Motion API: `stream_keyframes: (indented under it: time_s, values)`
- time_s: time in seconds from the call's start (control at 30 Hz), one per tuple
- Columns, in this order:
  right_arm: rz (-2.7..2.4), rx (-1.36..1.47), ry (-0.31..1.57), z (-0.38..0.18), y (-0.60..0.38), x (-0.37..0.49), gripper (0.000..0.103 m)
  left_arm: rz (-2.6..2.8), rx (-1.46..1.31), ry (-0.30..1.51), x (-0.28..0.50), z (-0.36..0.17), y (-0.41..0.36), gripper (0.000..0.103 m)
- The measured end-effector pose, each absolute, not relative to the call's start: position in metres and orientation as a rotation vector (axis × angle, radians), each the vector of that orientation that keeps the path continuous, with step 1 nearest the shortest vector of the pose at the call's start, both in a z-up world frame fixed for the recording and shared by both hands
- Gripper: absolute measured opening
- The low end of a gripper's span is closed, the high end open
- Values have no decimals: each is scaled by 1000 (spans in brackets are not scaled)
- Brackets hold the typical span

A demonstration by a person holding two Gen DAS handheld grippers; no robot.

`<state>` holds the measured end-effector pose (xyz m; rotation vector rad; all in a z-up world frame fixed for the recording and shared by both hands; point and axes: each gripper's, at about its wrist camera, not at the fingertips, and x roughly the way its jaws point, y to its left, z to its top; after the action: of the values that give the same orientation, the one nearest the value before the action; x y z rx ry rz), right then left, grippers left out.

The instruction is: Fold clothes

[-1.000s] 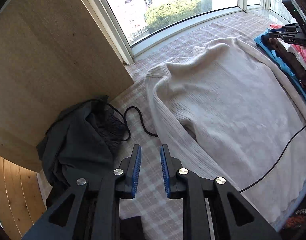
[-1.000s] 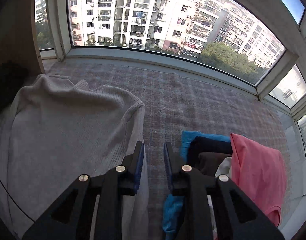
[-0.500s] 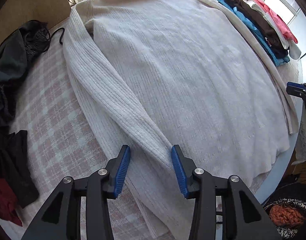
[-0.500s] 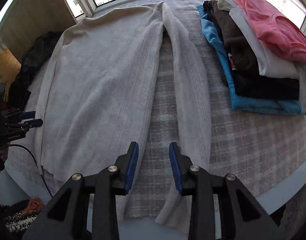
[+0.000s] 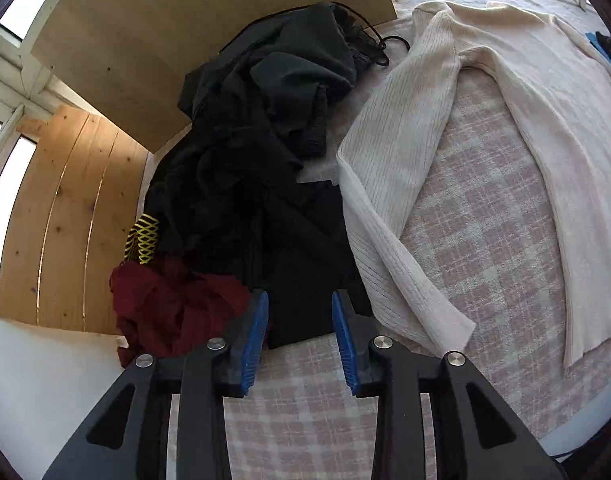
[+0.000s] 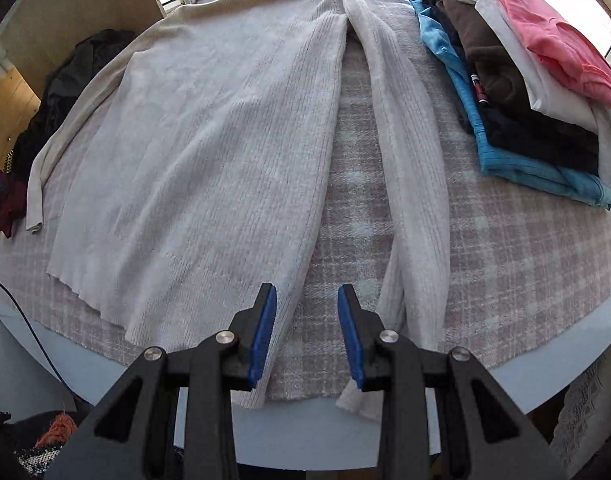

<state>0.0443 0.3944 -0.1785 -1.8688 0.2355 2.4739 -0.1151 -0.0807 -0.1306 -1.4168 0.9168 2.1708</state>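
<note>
The cream sweater (image 6: 209, 152) lay flat on the checked cloth (image 6: 505, 248) over the table, hem at the near edge, one sleeve (image 6: 409, 184) trailing past it, with bare cloth between sleeve and body. Dark unfolded clothes (image 5: 257, 168) crowded the left side, a folded stack (image 6: 521, 80) the far right. The left hand-held gripper (image 5: 299, 340) and right hand-held gripper (image 6: 305, 332) both hung partly open, holding nothing.

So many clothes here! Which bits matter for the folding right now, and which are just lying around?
In the job:
- cream sweater, spread flat
- left gripper, open
- right gripper, open

Lying about:
- folded stack
- dark heap
- dark red garment
- black cord
- checked cover
</note>
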Motion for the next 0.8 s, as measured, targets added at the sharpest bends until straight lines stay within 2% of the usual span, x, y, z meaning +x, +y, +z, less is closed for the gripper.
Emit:
stream_keyframes:
  time_s: [0.1, 0.2, 0.43, 0.47, 0.5, 0.57, 0.6, 0.63, 0.67, 0.7, 0.73, 0.77, 0.8]
  values:
    - [2453, -1903, 255, -186, 386, 51, 32, 1996, -1434, 752, -81, -134, -75, 34]
    - [2430, -1920, 271, -192, 381, 57, 32, 1746, -1449, 643, -34, -156, -26, 43]
    - [2406, -1916, 302, -194, 378, 69, 38, 1615, -1421, 802, 14, -198, 34, 45]
    - [2405, -1912, 292, -194, 377, 69, 38, 1619, -1418, 816, 15, -201, 37, 46]
    - [2405, -1908, 279, -193, 376, 69, 38, 1627, -1407, 826, 14, -201, 39, 52]
    - [2407, -1911, 250, -192, 370, 68, 42, 1629, -1393, 826, 13, -200, 41, 53]
    - [2415, -1913, 236, -192, 366, 68, 42, 1622, -1389, 815, 12, -200, 41, 50]
    - [2429, -1917, 217, -191, 361, 69, 42, 1615, -1384, 803, 12, -199, 42, 40]
    - [2445, -1921, 197, -190, 357, 69, 42, 1606, -1378, 789, 12, -198, 42, 36]
    - [2463, -1928, 183, -189, 354, 69, 42, 1599, -1374, 775, 11, -197, 42, 22]
    - [2482, -1933, 176, -188, 351, 69, 36, 1597, -1378, 761, 9, -196, 41, 9]
    - [2498, -1944, 187, -187, 350, 68, 12, 1595, -1381, 746, 7, -195, 41, 9]
    - [2503, -1958, 216, -186, 351, 67, 8, 1594, -1384, 729, 4, -193, 40, 9]
